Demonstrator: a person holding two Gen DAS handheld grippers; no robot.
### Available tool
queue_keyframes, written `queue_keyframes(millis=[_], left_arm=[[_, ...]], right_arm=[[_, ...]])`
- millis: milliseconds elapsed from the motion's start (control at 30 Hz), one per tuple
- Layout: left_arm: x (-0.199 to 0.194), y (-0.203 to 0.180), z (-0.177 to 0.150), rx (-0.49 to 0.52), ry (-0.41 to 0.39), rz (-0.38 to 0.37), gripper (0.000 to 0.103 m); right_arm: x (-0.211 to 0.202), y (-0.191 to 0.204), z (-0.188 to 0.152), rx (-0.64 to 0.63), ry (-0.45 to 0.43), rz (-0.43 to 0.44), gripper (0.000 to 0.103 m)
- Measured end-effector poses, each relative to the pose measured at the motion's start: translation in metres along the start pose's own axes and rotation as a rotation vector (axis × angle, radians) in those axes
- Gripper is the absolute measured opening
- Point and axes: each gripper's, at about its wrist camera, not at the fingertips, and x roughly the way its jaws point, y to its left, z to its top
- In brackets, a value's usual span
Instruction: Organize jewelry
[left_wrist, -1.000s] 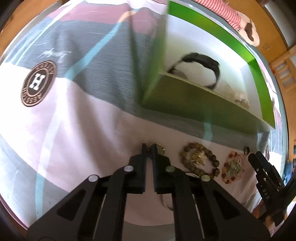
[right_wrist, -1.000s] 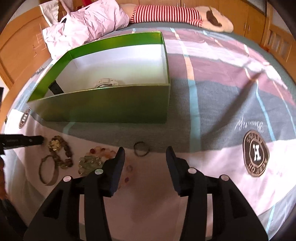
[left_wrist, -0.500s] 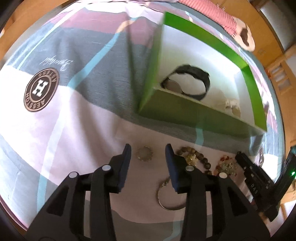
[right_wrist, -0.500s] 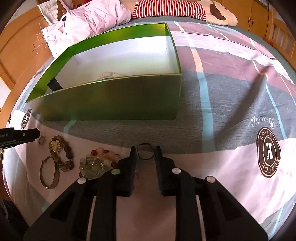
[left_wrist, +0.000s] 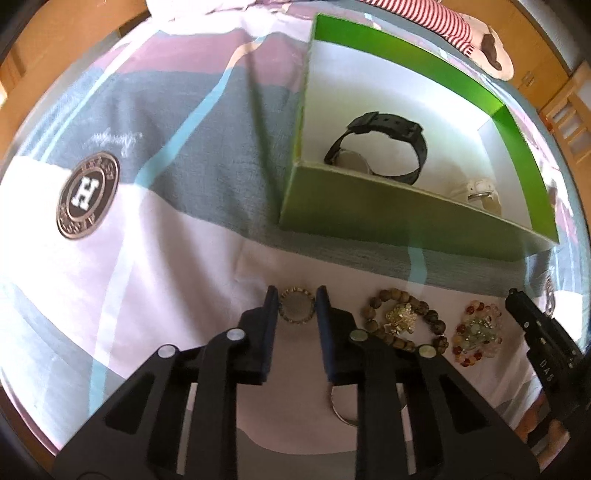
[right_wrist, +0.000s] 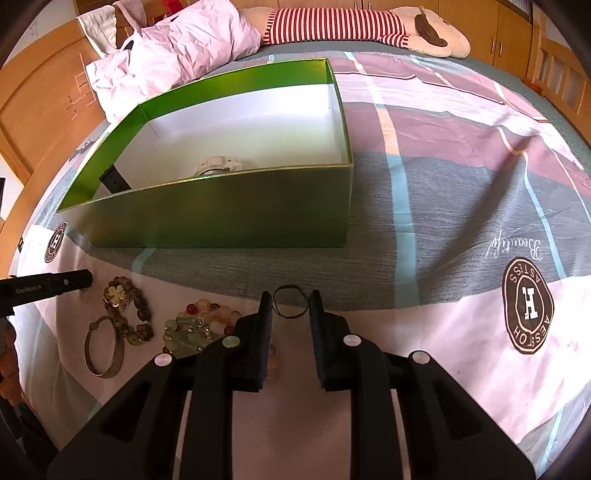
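A small round gold ring (left_wrist: 296, 309) lies on the bedspread between the fingertips of my left gripper (left_wrist: 296, 297). Its jaws are closing and the pads touch the ring's two sides. My right gripper (right_wrist: 291, 299) is shut on a thin black ring (right_wrist: 291, 301) that rests on the cloth. Between the grippers lie a brown bead bracelet (left_wrist: 402, 321), a coloured bead bracelet (left_wrist: 476, 332) and a metal bangle (right_wrist: 103, 350). The green box (left_wrist: 406, 218) behind holds a black watch (left_wrist: 388, 147) and a white watch (left_wrist: 480, 192). The left gripper (right_wrist: 74, 280) shows at the right wrist view's left edge.
The bedspread carries round brown emblems (right_wrist: 528, 306) and blue stripes. A crumpled pink pillow (right_wrist: 177, 55) and a red-striped plush toy (right_wrist: 351, 26) lie beyond the box. Wooden furniture (right_wrist: 33, 110) borders the bed.
The left gripper opened from shut, came down around the gold ring and narrowed onto it. The right gripper went from wide to closed on the black ring and stayed so.
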Motion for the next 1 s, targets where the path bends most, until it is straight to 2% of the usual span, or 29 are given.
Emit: queue_keyframes(millis=[200, 567, 1000], left_arm=[[-0.009, -0.013, -0.004, 0.055, -0.035, 0.028, 0.021], [-0.023, -0.024, -0.008, 0.102, -0.077, 0.022, 0.021], [-0.022, -0.032, -0.011, 0.123, -0.073, 0.027, 0.021]], right_arm=[[0.003, 0.004, 0.001, -0.012, 0.001, -0.011, 0.021], [0.007, 0.009, -0.003, -0.03, -0.004, -0.019, 0.021], [0.006, 0.009, -0.004, -0.029, -0.009, -0.014, 0.021]])
